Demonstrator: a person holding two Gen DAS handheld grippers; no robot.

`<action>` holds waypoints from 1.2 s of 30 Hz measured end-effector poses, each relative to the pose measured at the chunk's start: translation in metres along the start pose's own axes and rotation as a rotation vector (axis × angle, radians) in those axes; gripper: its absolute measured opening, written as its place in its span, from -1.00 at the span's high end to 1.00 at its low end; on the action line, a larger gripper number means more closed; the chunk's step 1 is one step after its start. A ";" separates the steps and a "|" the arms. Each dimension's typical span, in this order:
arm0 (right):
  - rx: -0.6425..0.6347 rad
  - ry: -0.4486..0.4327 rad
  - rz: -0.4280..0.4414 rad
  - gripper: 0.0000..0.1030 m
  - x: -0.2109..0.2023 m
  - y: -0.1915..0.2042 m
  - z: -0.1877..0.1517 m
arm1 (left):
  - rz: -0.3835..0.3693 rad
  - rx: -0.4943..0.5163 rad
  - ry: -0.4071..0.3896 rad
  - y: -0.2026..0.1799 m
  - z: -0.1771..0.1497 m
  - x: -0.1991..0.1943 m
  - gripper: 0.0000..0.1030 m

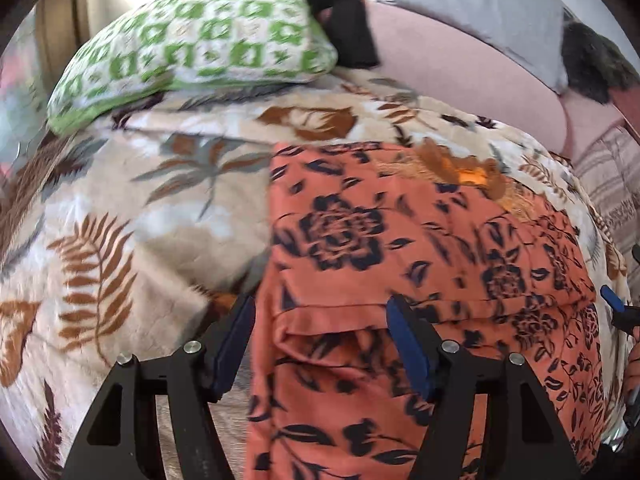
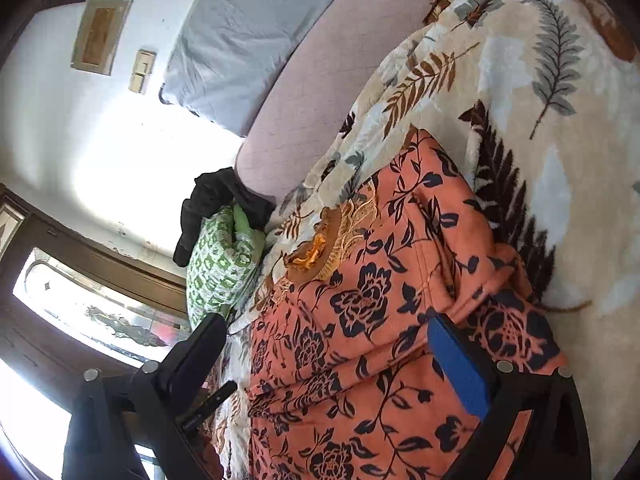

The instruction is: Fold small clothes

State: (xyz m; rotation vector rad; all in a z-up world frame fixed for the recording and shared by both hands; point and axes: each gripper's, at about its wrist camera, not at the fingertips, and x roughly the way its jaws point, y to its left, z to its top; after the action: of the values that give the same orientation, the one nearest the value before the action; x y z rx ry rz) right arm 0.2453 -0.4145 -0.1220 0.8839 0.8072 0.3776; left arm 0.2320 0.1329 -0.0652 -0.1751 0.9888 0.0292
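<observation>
Orange flowery top (image 1: 400, 264) lies flat on the leafy blanket (image 1: 120, 208) of the bed, one side folded over so it gets small. Left gripper (image 1: 320, 344) and right gripper (image 2: 340, 360) hang above it, fingers let go, holding nothing. A green pillow (image 1: 192, 40) sits at 11 o'clock, near a white wall (image 2: 60, 140).

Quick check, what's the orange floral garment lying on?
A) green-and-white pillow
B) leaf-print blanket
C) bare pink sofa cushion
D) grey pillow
B: the orange floral garment lies spread on the cream leaf-print blanket, which shows around its edges in both wrist views; the green-and-white pillow sits apart, further back.
</observation>
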 end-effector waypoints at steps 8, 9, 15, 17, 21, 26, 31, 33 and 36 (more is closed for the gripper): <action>-0.181 0.281 -0.392 -0.32 0.079 -0.001 0.010 | -0.037 -0.079 0.008 0.036 -0.016 0.025 -0.33; -0.185 0.299 -0.389 0.67 0.079 0.001 0.011 | -0.034 -0.078 0.015 0.035 -0.015 0.029 -0.33; -0.270 0.284 -0.430 0.75 0.072 0.023 0.007 | -0.035 -0.095 0.004 0.038 -0.013 0.025 -0.34; -0.282 0.256 -0.414 0.75 0.061 0.030 0.005 | -0.032 -0.107 -0.015 0.042 -0.011 0.020 -0.34; -0.277 0.195 -0.370 0.75 0.037 0.042 0.001 | -0.017 -0.099 -0.028 0.044 -0.008 0.016 -0.34; -0.228 0.272 -0.449 0.25 0.046 0.014 -0.021 | -0.038 -0.100 -0.051 0.036 0.001 0.006 -0.34; -0.246 0.109 -0.464 -0.54 0.018 0.015 -0.018 | -0.049 0.018 -0.101 0.002 0.011 -0.004 -0.38; -0.281 0.050 -0.444 -0.57 0.007 0.029 -0.006 | -0.022 0.069 -0.096 -0.011 0.014 0.004 -0.39; -0.280 0.029 -0.412 -0.57 0.009 0.036 0.016 | 0.065 0.127 0.040 -0.021 0.007 0.045 -0.39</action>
State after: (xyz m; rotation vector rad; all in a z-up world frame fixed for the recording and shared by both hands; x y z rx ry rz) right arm 0.2645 -0.3965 -0.0918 0.4364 0.9143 0.1344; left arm 0.2648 0.1113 -0.0961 -0.0273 1.0330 0.0220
